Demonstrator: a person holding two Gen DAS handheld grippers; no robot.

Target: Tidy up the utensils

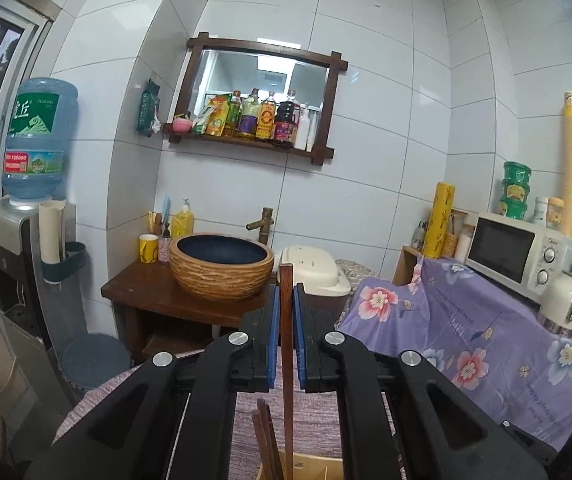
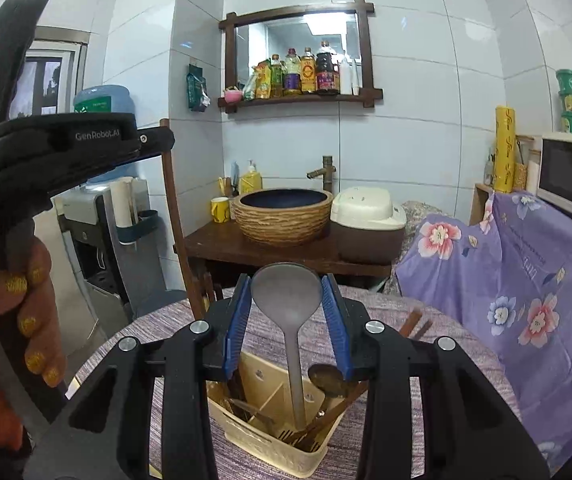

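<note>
left gripper (image 1: 286,312) is clamped on an upright chopstick (image 1: 286,360) above the caddy (image 1: 306,470). right gripper (image 2: 286,308) clamps a grey spoon (image 2: 288,300), bowl up, over the caddy (image 2: 261,440) on the near table (image 2: 426,320).

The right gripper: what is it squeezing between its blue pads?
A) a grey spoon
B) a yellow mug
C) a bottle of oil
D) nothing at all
A: in the right wrist view the right gripper has its blue pads against the bowl of a grey spoon, whose handle runs down into the cream utensil holder.
</note>
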